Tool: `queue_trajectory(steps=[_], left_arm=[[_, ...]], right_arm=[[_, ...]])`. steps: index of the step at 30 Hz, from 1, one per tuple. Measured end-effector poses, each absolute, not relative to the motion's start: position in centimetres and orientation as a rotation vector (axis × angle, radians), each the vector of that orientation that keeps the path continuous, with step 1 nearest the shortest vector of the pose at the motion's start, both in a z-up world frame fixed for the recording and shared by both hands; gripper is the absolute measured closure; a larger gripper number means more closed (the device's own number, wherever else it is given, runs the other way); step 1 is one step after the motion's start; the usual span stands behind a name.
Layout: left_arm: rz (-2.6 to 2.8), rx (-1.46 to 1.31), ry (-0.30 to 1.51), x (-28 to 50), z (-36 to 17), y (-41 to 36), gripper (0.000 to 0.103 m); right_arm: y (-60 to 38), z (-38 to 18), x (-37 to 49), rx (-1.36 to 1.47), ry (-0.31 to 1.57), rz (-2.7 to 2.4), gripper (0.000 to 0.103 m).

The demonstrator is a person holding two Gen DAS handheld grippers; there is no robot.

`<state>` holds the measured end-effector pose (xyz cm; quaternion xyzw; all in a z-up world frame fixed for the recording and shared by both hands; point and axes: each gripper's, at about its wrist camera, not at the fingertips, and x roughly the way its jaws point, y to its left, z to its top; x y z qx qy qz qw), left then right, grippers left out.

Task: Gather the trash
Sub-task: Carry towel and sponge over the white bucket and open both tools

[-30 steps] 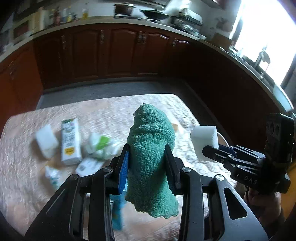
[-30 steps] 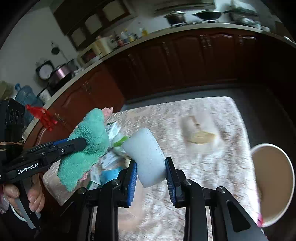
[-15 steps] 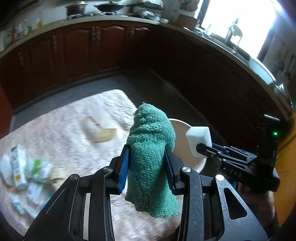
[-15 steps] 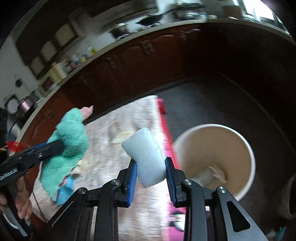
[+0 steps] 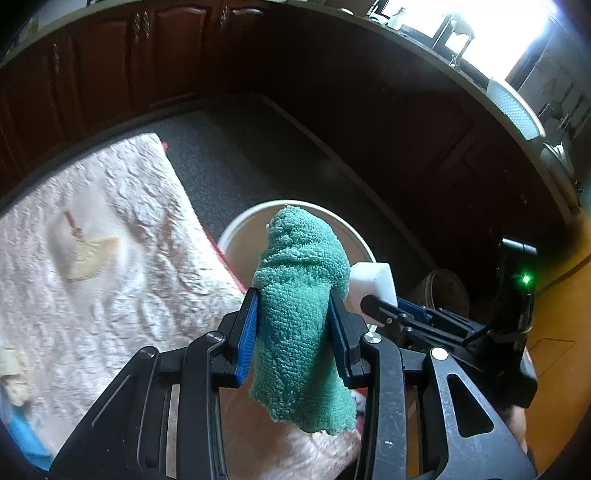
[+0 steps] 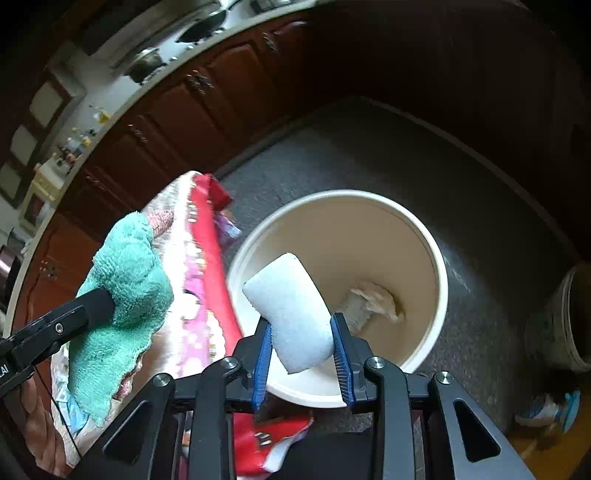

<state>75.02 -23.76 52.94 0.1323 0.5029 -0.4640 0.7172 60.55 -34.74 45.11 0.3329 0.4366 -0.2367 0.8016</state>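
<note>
The left gripper (image 5: 293, 334) is clamped on a green terry cloth (image 5: 301, 317), its blue pads pressed into both sides of the rolled fabric, which stands up above the jaws and hangs below them. The right gripper (image 6: 301, 350) grips a white sponge block (image 6: 290, 312) in the same way; its jaws have eased apart a little in the last moment, yet the pads still bear on the block's two sides. In the right wrist view the sponge sits over the near rim of a white bucket (image 6: 424, 236) that stands on the floor just beside the table's edge, with a crumpled scrap of paper (image 6: 371, 299) lying on its bottom. The cloth hangs over the table's corner, just short of the bucket's rim. The table (image 5: 110, 258) is covered with a pale quilted cloth (image 5: 147, 206) with a red border (image 6: 210, 236) hanging over the edge nearest the bucket; a flat tan scrap (image 5: 92, 254) lies toward the middle of the surface, blurred. The floor (image 5: 229, 158) around the bucket is dark grey and speckled. Dark wooden cabinets (image 6: 177, 110) curve round the room under a pale counter (image 6: 122, 92) with a pot, pans and small bottles on it, and bright window light (image 5: 480, 33) falls over the counter on the right of the left wrist view. A second, darker round container (image 6: 565, 321) stands on the floor right of the bucket.
</note>
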Motion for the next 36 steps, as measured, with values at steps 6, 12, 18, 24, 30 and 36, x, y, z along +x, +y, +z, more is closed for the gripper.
queue_trajectory(steps=[6,12,18,24,30,36], left_arm=[[-1.007,0.237,1.182,76.6,51.3,-23.3,0.054],[-0.999,0.237,1.145,77.8,52.2,-21.1,0.051],[-0.948,0.289,1.06,77.8,53.3,-18.7,0.051],[-0.912,0.31,0.998,77.3,54.6,-16.1,0.051],[-0.87,0.291,0.952,77.9,56.3,-12.7,0.051],[-0.816,0.274,0.91,77.6,58.2,-11.3,0.051]], right_arm=[[-35.9,43.6,60.2,0.784,0.946,-0.576,0.044],[-36.0,42.7,60.0,0.809,0.966,-0.578,0.044],[-35.2,42.7,60.2,0.789,0.985,-0.556,0.044],[-34.2,43.2,60.9,0.768,0.986,-0.533,0.044],[-32.3,45.0,62.3,0.706,0.974,-0.51,0.044],[-29.8,47.5,63.7,0.626,0.938,-0.487,0.042]])
